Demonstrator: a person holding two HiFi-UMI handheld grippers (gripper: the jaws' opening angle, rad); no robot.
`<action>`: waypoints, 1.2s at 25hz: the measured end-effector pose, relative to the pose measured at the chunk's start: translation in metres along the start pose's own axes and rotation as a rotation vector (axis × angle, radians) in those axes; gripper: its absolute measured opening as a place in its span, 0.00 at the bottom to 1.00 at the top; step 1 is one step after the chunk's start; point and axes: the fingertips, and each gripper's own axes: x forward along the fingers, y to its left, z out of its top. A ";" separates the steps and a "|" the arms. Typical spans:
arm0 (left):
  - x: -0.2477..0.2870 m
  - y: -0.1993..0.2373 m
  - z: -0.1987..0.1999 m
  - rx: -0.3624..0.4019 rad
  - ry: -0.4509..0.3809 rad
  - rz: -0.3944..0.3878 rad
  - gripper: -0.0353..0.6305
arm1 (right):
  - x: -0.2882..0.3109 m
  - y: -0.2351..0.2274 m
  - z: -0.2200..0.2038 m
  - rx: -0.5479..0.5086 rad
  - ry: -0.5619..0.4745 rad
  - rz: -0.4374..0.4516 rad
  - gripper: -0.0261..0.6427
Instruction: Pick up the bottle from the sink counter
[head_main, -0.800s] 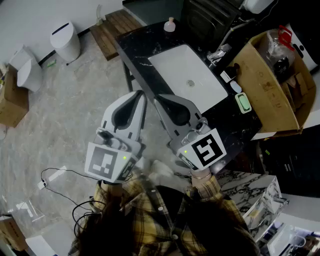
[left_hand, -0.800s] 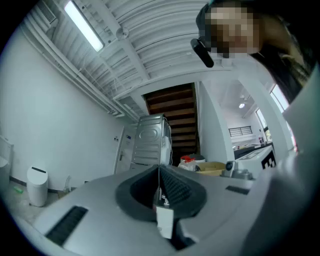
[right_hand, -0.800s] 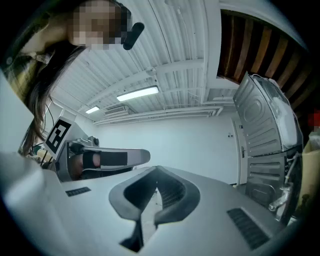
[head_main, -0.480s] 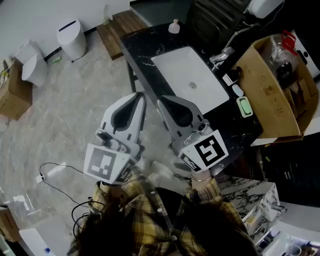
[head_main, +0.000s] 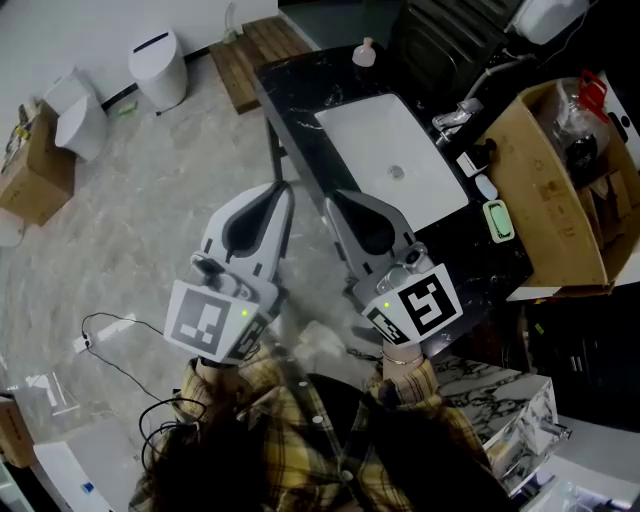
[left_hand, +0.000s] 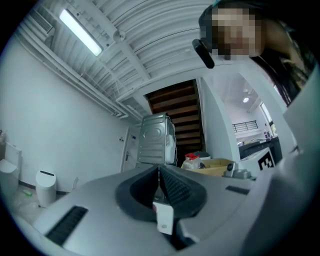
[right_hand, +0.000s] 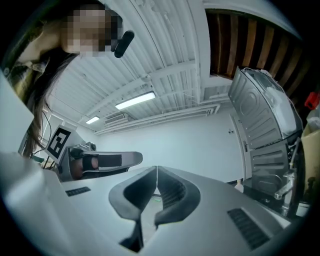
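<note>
atop right hand-held gripper (head_main: 332, 198), square marker (head_main: 418, 304)

What we count around the sink

We count two grippers, the left gripper (head_main: 283, 190) and the right gripper (head_main: 331, 197), each carrying one marker cube. There is one black worktop (head_main: 300, 105) with one white basin (head_main: 393, 150) set in it, and on the worktop we find one small bottle (head_main: 365, 52), one faucet (head_main: 455, 116) and one green soap dish (head_main: 497, 221). We see two cardboard boxes in plain sight, a large one (head_main: 540, 190) beside the worktop and a smaller one (head_main: 35, 175) at the left edge. On the floor we count two white bins, (head_main: 160, 68) and (head_main: 80, 120), one wooden platform (head_main: 262, 50) and one loose cable (head_main: 125, 360).
</note>
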 end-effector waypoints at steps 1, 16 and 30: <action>0.001 0.005 0.000 -0.001 -0.001 0.006 0.09 | 0.003 -0.001 0.000 -0.003 0.000 0.000 0.06; 0.075 0.151 0.000 0.034 -0.031 -0.008 0.09 | 0.148 -0.046 -0.027 -0.061 0.055 0.002 0.06; 0.125 0.303 -0.011 0.010 -0.001 -0.057 0.09 | 0.298 -0.092 -0.061 -0.051 0.071 -0.062 0.06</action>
